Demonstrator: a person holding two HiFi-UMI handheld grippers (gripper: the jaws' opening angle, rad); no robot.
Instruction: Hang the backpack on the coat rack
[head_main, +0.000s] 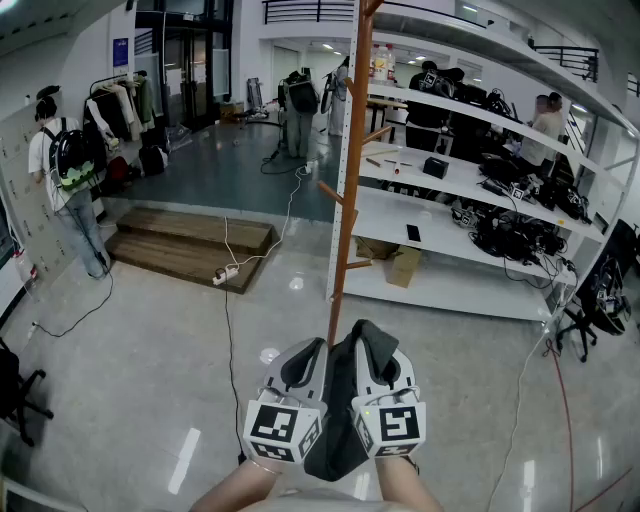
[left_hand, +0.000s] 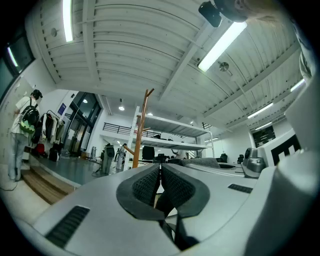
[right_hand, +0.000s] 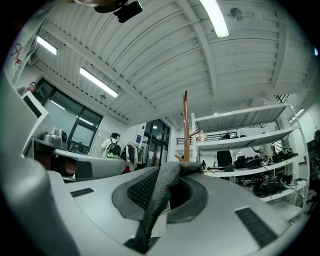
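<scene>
A dark backpack (head_main: 335, 425) hangs between my two grippers at the bottom centre of the head view. My right gripper (head_main: 378, 350) is shut on its grey strap (right_hand: 162, 192), which folds over the pads. My left gripper (head_main: 305, 362) has its jaws pressed together, with a thin dark strap (left_hand: 167, 202) running down between the pads. Both grippers point slightly upward. The coat rack (head_main: 350, 170), a tall wooden pole with angled pegs, stands straight ahead just beyond the grippers. It also shows as the wooden pole (left_hand: 141, 130) in the left gripper view and the wooden pole (right_hand: 186, 125) in the right gripper view.
White shelving (head_main: 470, 190) loaded with dark gear stands right behind the rack. A low wooden platform (head_main: 190, 245) and a power strip with its cable (head_main: 225, 272) lie to the left on the glossy floor. A person (head_main: 65, 180) stands at far left; an office chair (head_main: 15, 395) is at the left edge.
</scene>
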